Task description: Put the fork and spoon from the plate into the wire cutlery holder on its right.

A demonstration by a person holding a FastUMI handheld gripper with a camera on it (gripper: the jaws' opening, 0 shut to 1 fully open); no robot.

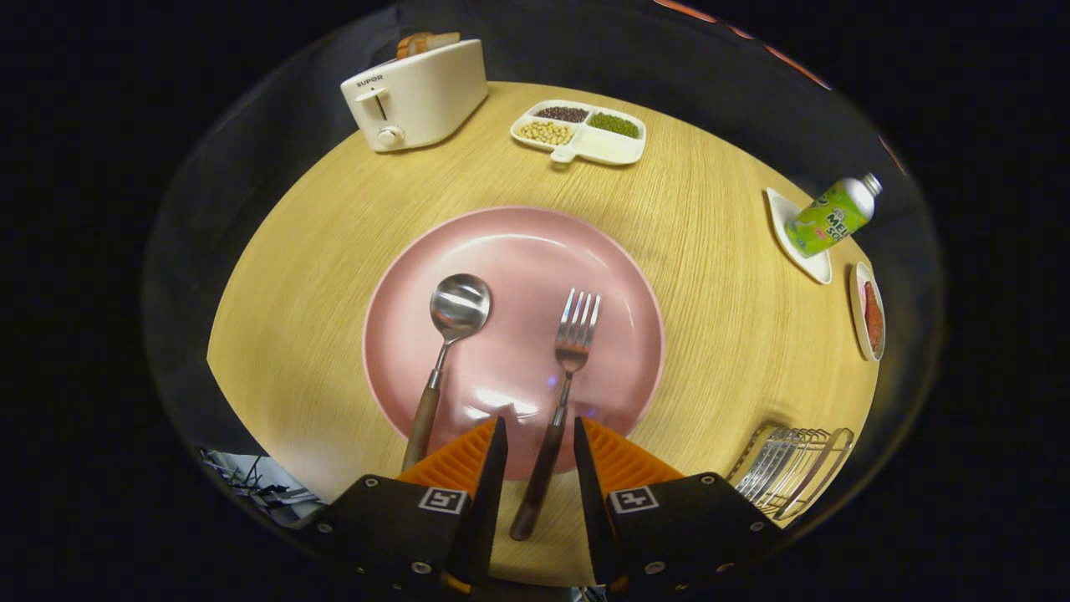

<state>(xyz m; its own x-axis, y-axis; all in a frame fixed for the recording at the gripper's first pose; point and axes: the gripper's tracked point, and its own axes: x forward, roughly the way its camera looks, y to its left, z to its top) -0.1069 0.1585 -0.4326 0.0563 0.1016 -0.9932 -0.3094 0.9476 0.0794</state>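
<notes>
The gripper [539, 435] hangs low over the near edge of a round wooden table [719, 251], its two fingers parted with a gap on each side of the fork's dark handle, so nothing is clamped; the fork [558, 393] lies between the fingers, its handle running back toward the camera past the plate's rim and its tines pointing away onto the pink plate [514, 251]; the spoon [443, 351] lies just to the left of the fork on the same plate, bowl upward and away, its wooden handle slanting off the plate's near rim beside the left finger; the two pieces are apart and roughly parallel; the wire cutlery holder [790, 468] stands on the table to the right of the plate, close to the right finger and near the table's edge; beyond the plate, at the far side, sits a cream toaster [415, 96] with slices of bread in its slot, and to its right a white divided dish [579, 131] holding beans and grains; well off to the right a green bottle [832, 217] rests tilted on a small white saucer [794, 242], with another small dish [868, 311] just nearer than it.
</notes>
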